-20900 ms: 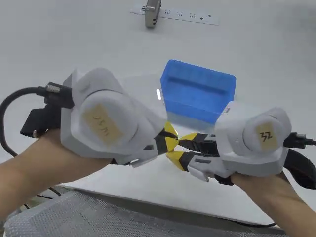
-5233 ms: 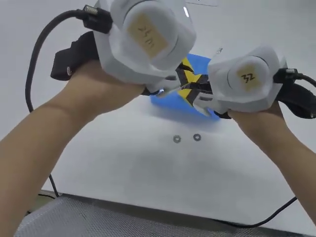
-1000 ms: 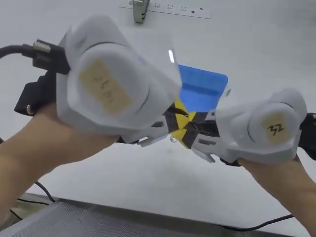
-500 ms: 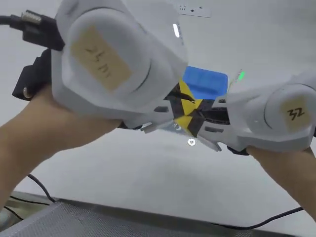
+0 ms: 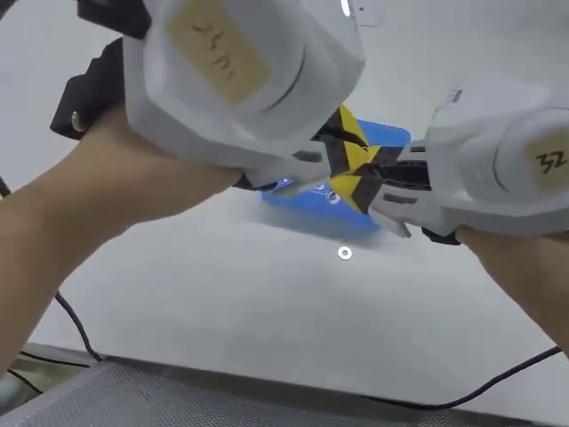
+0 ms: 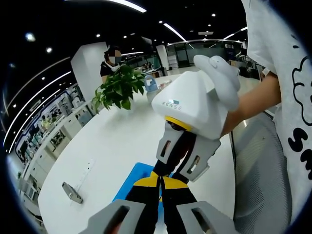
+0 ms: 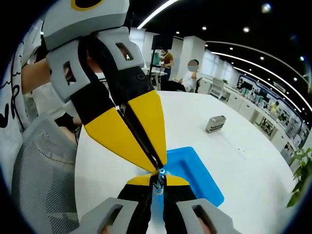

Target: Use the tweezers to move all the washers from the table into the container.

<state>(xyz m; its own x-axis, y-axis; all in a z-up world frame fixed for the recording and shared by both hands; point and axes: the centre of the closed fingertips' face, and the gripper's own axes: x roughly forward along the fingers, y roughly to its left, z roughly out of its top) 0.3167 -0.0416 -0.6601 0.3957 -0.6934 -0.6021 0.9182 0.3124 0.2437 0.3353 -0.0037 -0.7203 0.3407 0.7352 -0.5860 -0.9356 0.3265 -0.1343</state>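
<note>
My left gripper (image 5: 342,165) and right gripper (image 5: 364,182) meet tip to tip above the near edge of the blue container (image 5: 307,203). In the right gripper view the thin dark tweezers (image 7: 139,134) run between the left gripper's yellow jaws, and their tip sits in my right gripper (image 7: 159,181), which is shut on it. A small washer (image 7: 159,188) glints at that tip, over the container (image 7: 192,178). One more washer (image 5: 344,253) lies on the white table in front of the container. My left gripper (image 6: 161,183) is shut, facing the right gripper's body.
The white table (image 5: 267,302) has bare room in front of the container. A power strip (image 6: 87,168) and a metal block (image 6: 72,192) lie at its far side. A grey mesh chair (image 5: 133,396) sits at the near edge, with a cable (image 5: 498,387) over it.
Both grippers have risen together from the table toward the container, still joined at the tips. The washer on the table has stayed where it was.
</note>
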